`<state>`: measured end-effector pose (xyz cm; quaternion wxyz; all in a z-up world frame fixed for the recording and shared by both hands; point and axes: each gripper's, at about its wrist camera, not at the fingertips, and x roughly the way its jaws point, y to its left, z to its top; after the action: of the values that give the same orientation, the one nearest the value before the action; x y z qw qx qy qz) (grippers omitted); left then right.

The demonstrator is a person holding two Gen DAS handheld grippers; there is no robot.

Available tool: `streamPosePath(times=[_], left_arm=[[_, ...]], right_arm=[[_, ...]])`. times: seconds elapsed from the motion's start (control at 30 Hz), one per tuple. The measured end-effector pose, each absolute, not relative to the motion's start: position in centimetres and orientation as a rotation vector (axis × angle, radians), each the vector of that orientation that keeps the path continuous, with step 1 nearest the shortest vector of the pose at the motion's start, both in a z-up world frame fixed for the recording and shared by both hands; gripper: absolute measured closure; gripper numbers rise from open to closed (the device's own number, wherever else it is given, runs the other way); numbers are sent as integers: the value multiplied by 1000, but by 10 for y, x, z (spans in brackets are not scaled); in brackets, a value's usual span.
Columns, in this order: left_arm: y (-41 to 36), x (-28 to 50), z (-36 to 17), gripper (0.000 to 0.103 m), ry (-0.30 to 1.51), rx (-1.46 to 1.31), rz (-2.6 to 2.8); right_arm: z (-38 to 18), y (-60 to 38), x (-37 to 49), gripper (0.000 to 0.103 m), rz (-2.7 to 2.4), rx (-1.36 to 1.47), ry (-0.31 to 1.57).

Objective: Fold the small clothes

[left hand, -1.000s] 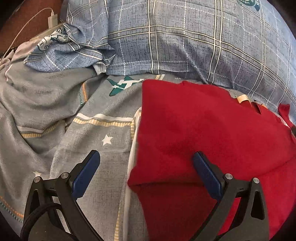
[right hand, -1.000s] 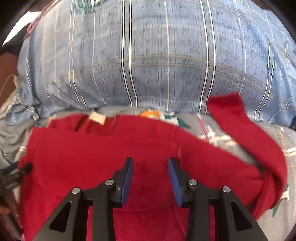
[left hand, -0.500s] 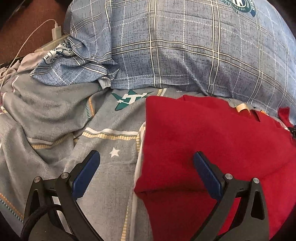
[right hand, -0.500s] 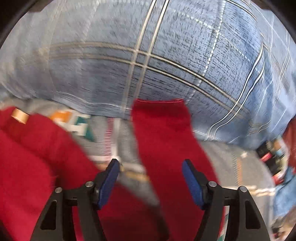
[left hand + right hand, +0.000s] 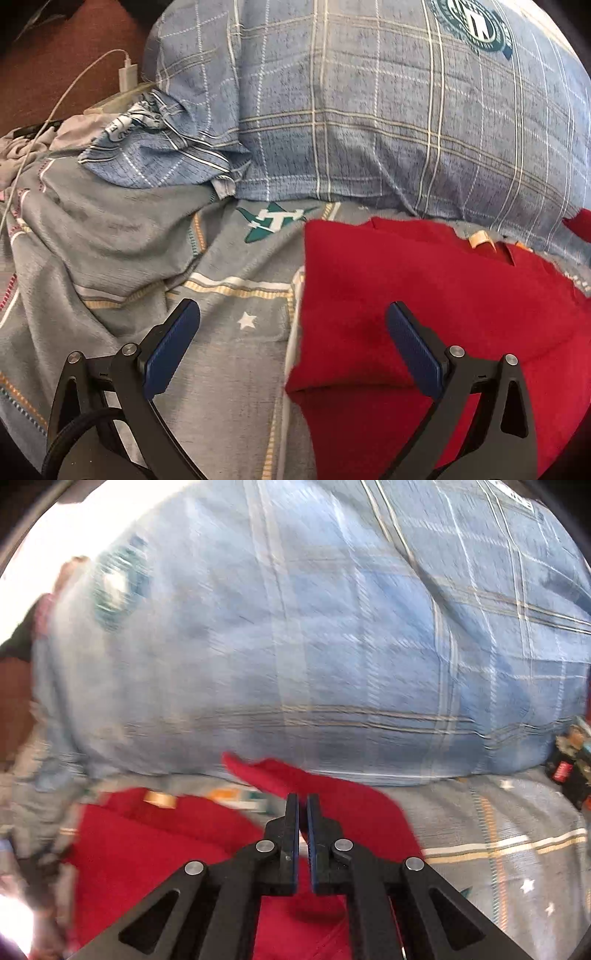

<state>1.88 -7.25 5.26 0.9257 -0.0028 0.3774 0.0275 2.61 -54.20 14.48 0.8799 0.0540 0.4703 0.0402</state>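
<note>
The left gripper point(image 5: 291, 339) hovers with jaws spread wide over the folded edge of a red garment point(image 5: 424, 295) lying on the grey bedsheet point(image 5: 122, 236), below a blue plaid pillow point(image 5: 369, 110).

This is a bedroom in a home. A big blue checked pillow point(image 5: 369, 122) lies at the far side of a bed. The bed has a grey sheet point(image 5: 229, 354) with little stars and stripes on it. A white phone charger point(image 5: 127, 75) with its cord sits at the far left. A small red top point(image 5: 424, 295) lies on the sheet.
</note>
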Motion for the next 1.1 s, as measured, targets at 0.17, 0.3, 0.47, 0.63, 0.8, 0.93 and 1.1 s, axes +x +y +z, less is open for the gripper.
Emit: streamPosePath(times=[0.17,0.3,0.47,0.63,0.8,0.93,1.1], left_arm=[[-61,15,61,2,748,-46,54],[-43,13,69,2,725,-100,51],[-18,12,75,2,714,-218,29],[-10,19,70,2,744,-269,-10],[-19,22,69,2,764,-265,-73],[-33,19,69,2,777,-252,-153],[-62,21,65,2,803,-170,-232]], right_arm=[[188,-455,3,100,421,96,987],[182,-392,-1,100,666,62,1044],[124,-304,17,100,800,-11,1188],[33,-267,68,100,703,-29,1323],[-10,-268,99,92,514,37,1317],[24,-298,74,54,501,122,1199],[58,-345,19,54,525,154,1141]])
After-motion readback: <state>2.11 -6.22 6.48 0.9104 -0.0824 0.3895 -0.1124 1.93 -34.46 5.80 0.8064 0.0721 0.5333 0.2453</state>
